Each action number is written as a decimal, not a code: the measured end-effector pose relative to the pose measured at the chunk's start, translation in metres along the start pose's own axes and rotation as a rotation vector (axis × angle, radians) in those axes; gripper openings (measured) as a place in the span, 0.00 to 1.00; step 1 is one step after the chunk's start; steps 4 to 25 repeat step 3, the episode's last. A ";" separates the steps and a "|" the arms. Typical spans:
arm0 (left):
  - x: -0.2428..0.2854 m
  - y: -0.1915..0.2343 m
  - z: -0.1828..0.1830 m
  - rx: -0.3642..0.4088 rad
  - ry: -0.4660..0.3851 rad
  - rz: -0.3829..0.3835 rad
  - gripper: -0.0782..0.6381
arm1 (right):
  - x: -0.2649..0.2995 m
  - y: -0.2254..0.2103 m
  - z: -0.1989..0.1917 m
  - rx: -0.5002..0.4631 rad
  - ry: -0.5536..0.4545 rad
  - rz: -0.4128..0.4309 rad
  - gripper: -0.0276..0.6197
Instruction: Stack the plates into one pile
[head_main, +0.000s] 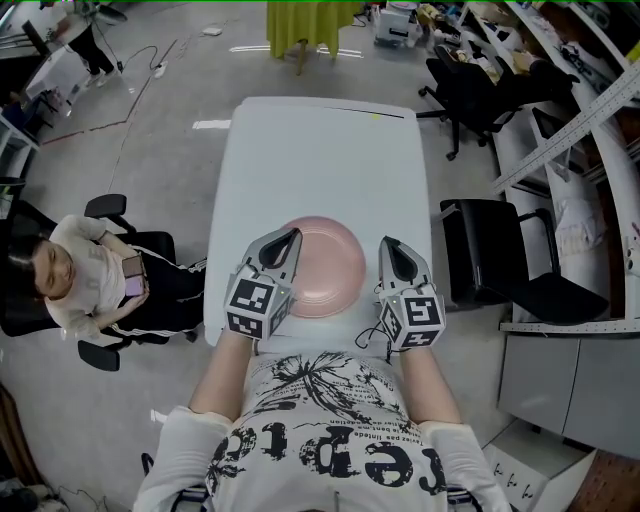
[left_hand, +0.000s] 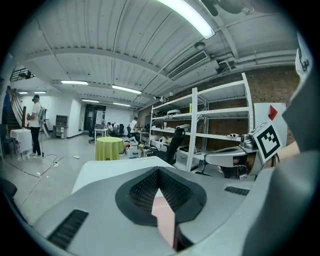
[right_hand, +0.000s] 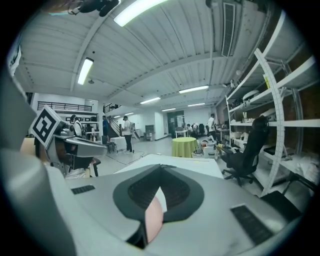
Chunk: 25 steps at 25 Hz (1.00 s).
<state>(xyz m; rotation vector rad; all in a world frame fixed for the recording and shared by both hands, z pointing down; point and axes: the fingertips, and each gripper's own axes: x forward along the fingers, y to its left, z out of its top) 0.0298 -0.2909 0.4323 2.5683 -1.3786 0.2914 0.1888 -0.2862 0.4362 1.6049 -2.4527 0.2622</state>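
One pink plate pile (head_main: 318, 262), can't tell how many layers, sits on the white table (head_main: 330, 150) near its front edge. Left gripper (head_main: 290, 236) is at the pile's left rim and right gripper (head_main: 387, 243) just right of the pile. Both have jaws pressed together, gripping nothing. Risk: a closed gripper knocking the rim could shove the pile off that front edge.

Grey floor (head_main: 150, 130), white table (head_main: 330, 160), black chairs (head_main: 490, 250) — shelving (left_hand: 220, 112), probably metal.
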 end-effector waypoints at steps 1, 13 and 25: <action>0.000 0.001 0.000 -0.001 0.000 0.000 0.11 | 0.001 0.000 0.001 -0.002 -0.001 -0.001 0.05; 0.000 0.002 0.001 -0.004 0.001 0.001 0.11 | 0.002 0.000 0.003 -0.006 -0.002 -0.001 0.05; 0.000 0.002 0.001 -0.004 0.001 0.001 0.11 | 0.002 0.000 0.003 -0.006 -0.002 -0.001 0.05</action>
